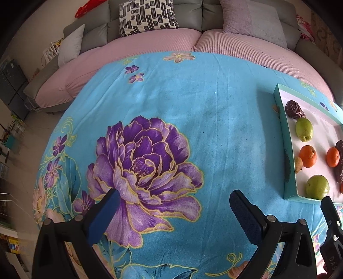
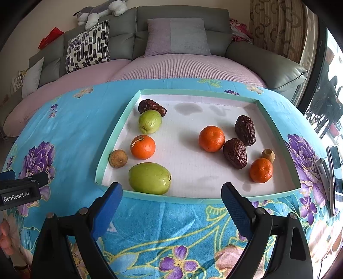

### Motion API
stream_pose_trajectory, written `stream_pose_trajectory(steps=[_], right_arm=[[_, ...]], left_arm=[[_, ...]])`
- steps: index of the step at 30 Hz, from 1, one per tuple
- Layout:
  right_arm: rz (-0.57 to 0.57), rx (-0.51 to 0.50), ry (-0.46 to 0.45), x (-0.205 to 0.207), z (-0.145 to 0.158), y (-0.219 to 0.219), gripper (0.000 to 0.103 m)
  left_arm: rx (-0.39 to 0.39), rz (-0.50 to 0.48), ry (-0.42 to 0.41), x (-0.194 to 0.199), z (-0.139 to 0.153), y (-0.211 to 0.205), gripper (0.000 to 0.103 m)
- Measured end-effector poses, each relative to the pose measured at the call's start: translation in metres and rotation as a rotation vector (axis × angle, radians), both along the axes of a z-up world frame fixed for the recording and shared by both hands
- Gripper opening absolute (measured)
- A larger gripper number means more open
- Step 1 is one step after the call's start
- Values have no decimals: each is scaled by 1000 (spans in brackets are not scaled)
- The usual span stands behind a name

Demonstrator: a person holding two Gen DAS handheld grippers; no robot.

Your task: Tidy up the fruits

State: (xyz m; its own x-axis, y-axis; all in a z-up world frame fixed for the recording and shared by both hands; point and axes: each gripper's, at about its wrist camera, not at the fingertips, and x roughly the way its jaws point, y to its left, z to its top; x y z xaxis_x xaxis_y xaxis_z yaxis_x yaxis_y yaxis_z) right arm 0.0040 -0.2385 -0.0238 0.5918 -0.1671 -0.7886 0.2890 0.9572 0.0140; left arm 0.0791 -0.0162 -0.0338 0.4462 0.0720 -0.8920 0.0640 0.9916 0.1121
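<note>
A shallow teal-rimmed white tray lies on the flowered blue cloth. In it are two green fruits, three oranges, three dark wrinkled dates and two small brown fruits. My right gripper is open and empty just in front of the tray's near rim. My left gripper is open and empty over the cloth, left of the tray.
A grey sofa with pink seat cover and cushions stands behind the table. A phone lies at the table's right edge. The left gripper body shows at the left of the right wrist view.
</note>
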Motion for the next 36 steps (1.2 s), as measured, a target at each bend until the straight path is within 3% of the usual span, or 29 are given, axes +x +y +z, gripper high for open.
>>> stream_pose_trajectory(steps=[13,36], right_arm=[[-20,24,15,2,-6,-9,94],[-23,20,32,2,-10,-8,94]], left_arm=[[32,-42,-23,-1,-3,-6,103],[19,-55,-11,-2,-5,-6,103]])
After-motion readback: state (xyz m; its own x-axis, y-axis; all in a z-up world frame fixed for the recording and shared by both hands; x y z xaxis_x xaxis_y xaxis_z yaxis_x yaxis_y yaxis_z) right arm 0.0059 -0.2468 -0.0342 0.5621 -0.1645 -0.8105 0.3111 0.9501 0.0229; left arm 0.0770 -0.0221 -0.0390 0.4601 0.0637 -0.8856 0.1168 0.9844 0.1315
